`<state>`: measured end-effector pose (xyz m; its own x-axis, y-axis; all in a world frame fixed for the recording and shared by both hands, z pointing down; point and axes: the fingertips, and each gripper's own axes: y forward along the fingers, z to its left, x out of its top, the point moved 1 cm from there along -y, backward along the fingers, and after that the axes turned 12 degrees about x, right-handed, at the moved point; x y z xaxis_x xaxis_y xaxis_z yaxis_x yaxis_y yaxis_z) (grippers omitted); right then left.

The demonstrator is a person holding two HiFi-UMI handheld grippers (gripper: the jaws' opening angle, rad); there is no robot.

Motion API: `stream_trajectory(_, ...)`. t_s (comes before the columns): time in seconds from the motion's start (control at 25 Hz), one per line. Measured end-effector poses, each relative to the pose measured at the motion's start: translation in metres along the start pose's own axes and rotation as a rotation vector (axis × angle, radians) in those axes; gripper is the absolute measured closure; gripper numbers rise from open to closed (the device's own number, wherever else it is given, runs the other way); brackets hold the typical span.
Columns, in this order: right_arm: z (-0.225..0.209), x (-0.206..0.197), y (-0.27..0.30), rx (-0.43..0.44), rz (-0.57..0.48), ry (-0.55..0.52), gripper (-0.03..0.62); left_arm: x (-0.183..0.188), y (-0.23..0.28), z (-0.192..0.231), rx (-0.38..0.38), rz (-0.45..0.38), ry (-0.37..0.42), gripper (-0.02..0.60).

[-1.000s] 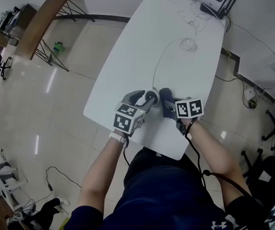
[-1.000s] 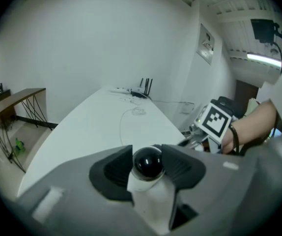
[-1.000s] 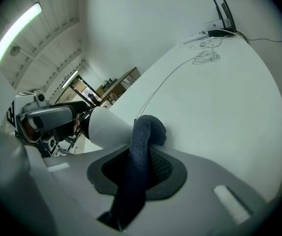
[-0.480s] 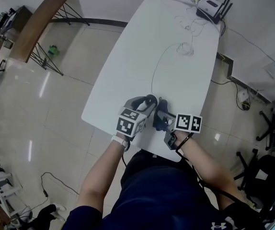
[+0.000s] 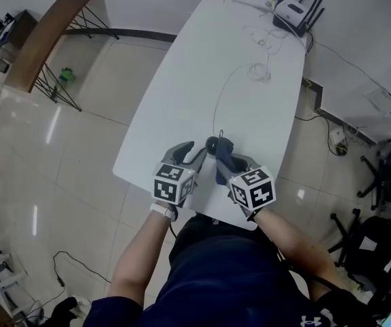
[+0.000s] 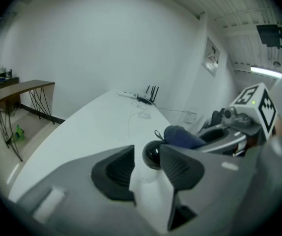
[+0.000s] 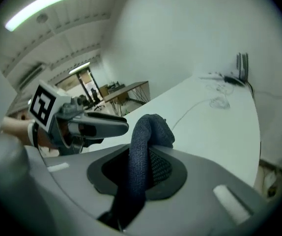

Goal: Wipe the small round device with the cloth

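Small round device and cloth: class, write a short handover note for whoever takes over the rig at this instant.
Left hand-held gripper: jaws apart, just been closing; small round device sits between their tips on the white table, not clamped.
Right hand-held gripper: shut on the dark blue cloth, whose bunched end is beside the device.
Done: cloth gripped and at the device.
Left: steady the device and wipe it; how much is already wiped cannot be told.

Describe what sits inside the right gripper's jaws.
A dark blue cloth, pinched between the jaws of the right gripper and bulging above them. The cloth covers part of both pads; whatever lies beyond it is hidden.
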<state>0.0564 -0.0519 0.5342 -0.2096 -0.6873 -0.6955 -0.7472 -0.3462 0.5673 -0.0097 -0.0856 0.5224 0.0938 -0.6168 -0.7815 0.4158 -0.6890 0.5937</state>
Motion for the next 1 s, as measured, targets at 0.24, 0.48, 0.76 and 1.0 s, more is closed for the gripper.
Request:
stream_trajectory(0.24, 0.008, -0.015, 0.004, -0.033, 0.129, -0.156, 0.522, -0.017, -0.004, 0.008, 0.014, 0.026, -0.012, 0.422)
stream_trajectory(0.48, -0.035, -0.018, -0.033, -0.009, -0.098, 0.314, 0.522, -0.013, -0.005, 0.008, -0.004, 0.017, -0.034, 0.422)
stream_trajectory(0.76, -0.062, -0.078, -0.007, 0.051, -0.123, 0.78, 0.523, 0.006, 0.004, -0.005, -0.033, 0.013, 0.004, 0.426)
stream_trajectory(1.0, -0.048, -0.101, 0.022, 0.103, -0.069, 0.865, 0.522, 0.012, 0.018, -0.013, -0.07, 0.032, 0.037, 0.427)
